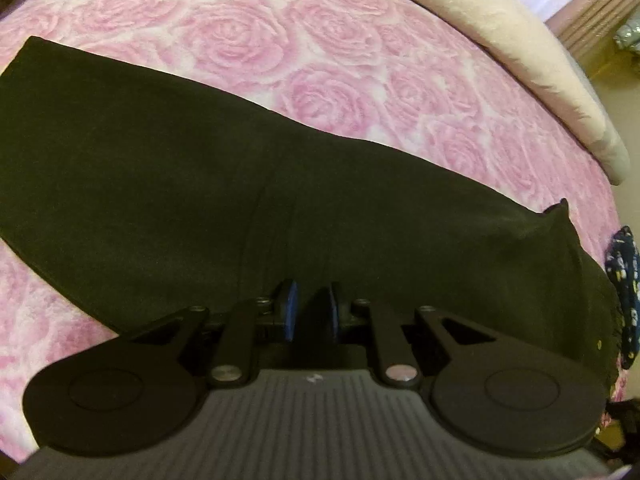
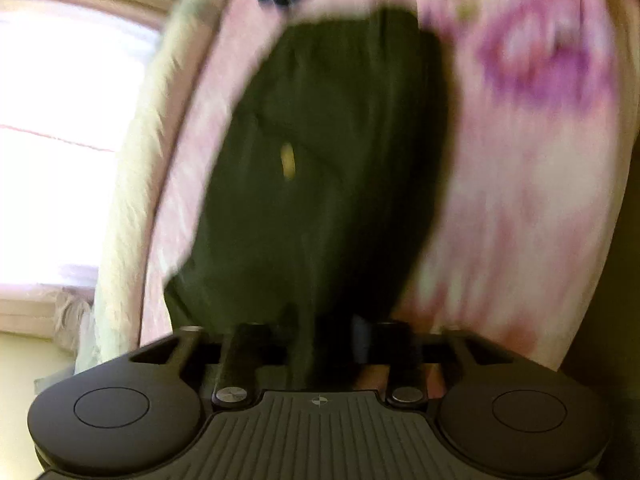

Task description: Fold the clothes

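One long dark green cloth garment (image 1: pixel 168 168) lies flat across the bed with the pink rose-patterned blanket (image 1: pixel 248 32). It looks like trousers laid leg on leg, but I cannot be sure. It is stretched out smooth, maybe so it can be folded neatly. The left tool (image 1: pixel 310 310) sits low at the near edge of the garment. Its two blue pads (image 1: pixel 291 304) are close together with a small gap, and dark cloth seems to sit between them, so I think it is pinching the edge, but I cannot tell for sure. The right tool (image 2: pixel 326 340) is at one end of the same garment. That picture is very blurry, so I cannot tell if it is spread or pressed together. One small yellow spot (image 2: pixel 287 162) shows on the cloth there, maybe a button. I count one dark garment, two tools, one long cream pillow (image 1: pixel 532 60) at the far side of the bed, and one dark blue flowery cloth (image 1: pixel 624 280) near the garment's end.
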`<state>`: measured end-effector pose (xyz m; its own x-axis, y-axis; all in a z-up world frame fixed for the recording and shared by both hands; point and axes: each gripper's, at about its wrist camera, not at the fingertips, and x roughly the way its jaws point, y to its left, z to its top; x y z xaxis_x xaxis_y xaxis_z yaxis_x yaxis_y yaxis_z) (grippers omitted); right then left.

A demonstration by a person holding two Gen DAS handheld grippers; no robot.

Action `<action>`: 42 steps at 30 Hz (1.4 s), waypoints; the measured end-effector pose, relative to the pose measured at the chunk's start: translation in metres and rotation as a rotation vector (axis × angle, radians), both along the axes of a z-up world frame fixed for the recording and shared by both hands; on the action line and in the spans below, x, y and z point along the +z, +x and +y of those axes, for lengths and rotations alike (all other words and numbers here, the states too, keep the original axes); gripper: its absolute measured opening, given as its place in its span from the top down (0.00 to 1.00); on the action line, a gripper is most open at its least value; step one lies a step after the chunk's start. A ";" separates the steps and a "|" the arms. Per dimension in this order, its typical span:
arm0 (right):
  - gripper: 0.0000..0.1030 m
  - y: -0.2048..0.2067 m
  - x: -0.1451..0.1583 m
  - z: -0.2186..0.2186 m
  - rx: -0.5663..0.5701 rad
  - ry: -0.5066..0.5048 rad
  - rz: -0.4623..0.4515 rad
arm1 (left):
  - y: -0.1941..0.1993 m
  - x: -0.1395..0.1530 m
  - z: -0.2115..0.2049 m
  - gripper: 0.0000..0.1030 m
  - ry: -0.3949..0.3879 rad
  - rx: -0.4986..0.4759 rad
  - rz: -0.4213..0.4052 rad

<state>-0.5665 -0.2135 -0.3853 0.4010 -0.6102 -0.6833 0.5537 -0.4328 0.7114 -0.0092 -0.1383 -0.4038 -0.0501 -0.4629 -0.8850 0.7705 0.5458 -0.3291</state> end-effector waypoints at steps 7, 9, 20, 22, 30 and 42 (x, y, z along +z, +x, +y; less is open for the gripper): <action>0.52 -0.081 0.003 -0.055 -0.187 -0.059 0.041 | -0.009 0.001 -0.008 0.84 0.027 0.036 -0.042; 0.79 -0.080 0.002 -0.057 -0.168 -0.049 0.096 | -0.012 0.001 -0.008 0.84 0.029 0.038 -0.054; 0.39 -0.056 0.022 -0.071 -0.022 -0.055 0.493 | -0.029 0.022 -0.022 0.87 0.100 -0.022 -0.211; 0.40 -0.040 0.044 -0.074 0.031 -0.099 0.635 | -0.050 0.038 -0.029 0.87 0.038 -0.105 -0.253; 0.40 0.094 0.031 -0.099 0.618 -0.365 0.776 | -0.139 0.020 -0.101 0.85 -0.220 -0.452 -0.212; 0.40 0.108 -0.001 -0.085 0.657 -0.472 1.018 | -0.113 0.001 -0.105 0.90 -0.373 -0.538 -0.146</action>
<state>-0.4584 -0.2989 -0.3867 0.1465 -0.7624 -0.6302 0.9434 0.2993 -0.1428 -0.1226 -0.2428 -0.4030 -0.2513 -0.6832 -0.6857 0.9544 -0.0571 -0.2929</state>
